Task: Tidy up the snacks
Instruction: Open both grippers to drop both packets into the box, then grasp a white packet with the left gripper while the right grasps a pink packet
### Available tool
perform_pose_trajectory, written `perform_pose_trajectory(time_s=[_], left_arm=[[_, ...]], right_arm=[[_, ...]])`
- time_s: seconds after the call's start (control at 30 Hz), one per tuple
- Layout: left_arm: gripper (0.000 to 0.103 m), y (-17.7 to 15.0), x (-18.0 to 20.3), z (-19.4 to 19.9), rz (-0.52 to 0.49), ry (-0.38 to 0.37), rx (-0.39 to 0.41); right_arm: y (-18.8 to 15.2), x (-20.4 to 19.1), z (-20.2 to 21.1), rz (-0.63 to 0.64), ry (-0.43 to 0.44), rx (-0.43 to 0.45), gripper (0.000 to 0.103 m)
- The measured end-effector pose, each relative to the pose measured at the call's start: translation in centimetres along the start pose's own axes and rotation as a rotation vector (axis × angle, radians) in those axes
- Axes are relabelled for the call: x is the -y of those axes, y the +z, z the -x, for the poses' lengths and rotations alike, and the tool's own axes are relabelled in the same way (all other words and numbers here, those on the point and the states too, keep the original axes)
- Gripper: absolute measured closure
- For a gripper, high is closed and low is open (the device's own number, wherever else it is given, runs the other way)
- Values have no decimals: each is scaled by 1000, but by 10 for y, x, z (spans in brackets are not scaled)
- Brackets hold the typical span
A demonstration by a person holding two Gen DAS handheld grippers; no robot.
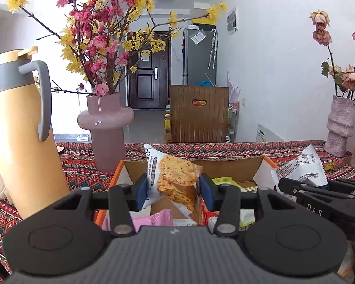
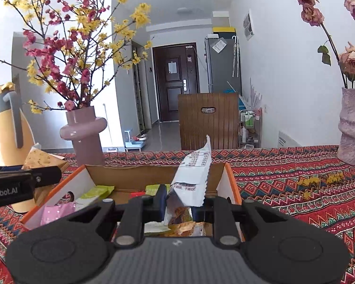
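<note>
Snack packets (image 1: 177,179) (image 2: 191,177) pinched in both hand-held grippers (image 1: 174,190) (image 2: 178,204) above box (image 1: 227,165).

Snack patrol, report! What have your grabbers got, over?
Left gripper shut on cookie packet. Right gripper shut on white snack packet. Both above the open cardboard box. Nothing in the way, over.

- Table (image 2: 284,189) under a red patterned cloth, running to the far edge ahead of the claw.
- Open cardboard box (image 2: 130,177) straight ahead of the claw, on the cloth.
- Pink vase (image 1: 106,137) with flowering branches beyond the box, ahead-left.
- Tan jug (image 1: 19,142) with grey handle, far left.
- Rough pale vase (image 2: 352,130) with dried roses, far right, well apart from the box.
- Fallen yellow petals (image 2: 319,182) scattered on the cloth, right of the box.
</note>
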State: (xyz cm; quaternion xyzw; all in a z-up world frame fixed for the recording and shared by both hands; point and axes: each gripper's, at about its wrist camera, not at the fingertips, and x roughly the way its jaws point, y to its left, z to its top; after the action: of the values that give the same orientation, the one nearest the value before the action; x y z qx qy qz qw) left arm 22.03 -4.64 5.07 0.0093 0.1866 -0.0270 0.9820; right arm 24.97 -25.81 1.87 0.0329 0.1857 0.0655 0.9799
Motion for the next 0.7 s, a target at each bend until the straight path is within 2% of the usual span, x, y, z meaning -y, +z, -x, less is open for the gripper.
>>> perform_pose_trajectory(time_s=[0.13, 0.23, 0.27, 0.3, 0.33, 0.37, 0.4, 0.43, 0.47, 0.5, 0.57, 0.7], left_arm=[[55, -12, -4, -21, 0, 33, -27], [48, -17, -8, -31, 4, 50, -51], [41, -17, -11, -31, 14, 50, -53], [36, -16, -14, -30, 23, 50, -52], [24, -14, -17, -26, 35, 52, -43], [15, -12, -19, -21, 45, 58, -27], [11, -10, -20, -16, 50, 67, -17], [0, -8, -21, -11, 56, 75, -11], [0, -6, -22, -4, 65, 77, -2], [0, -4, -23, 3, 71, 70, -2], [0, -2, -25, 15, 78, 57, -13], [0, -7, -26, 40, 60, 23, -50]], right_arm=[[-11, 2, -20, 10, 1, -35, 83], [-15, -1, -26, 29, 23, -55, 81], [-16, -2, -26, 30, 25, -57, 79], [-16, -2, -26, 31, 25, -57, 74], [-15, -2, -25, 27, 28, -60, 69], [-15, -1, -24, 22, 28, -58, 55], [-14, 0, -21, 18, 28, -51, 38], [-13, 1, -17, 14, 31, -48, 29], [-11, 1, -13, 10, 39, -44, 15], [-9, 1, -8, 5, 46, -36, 5], [-5, 1, 6, 1, 59, -19, 0], [-3, 2, 38, -16, 87, -16, 0]])
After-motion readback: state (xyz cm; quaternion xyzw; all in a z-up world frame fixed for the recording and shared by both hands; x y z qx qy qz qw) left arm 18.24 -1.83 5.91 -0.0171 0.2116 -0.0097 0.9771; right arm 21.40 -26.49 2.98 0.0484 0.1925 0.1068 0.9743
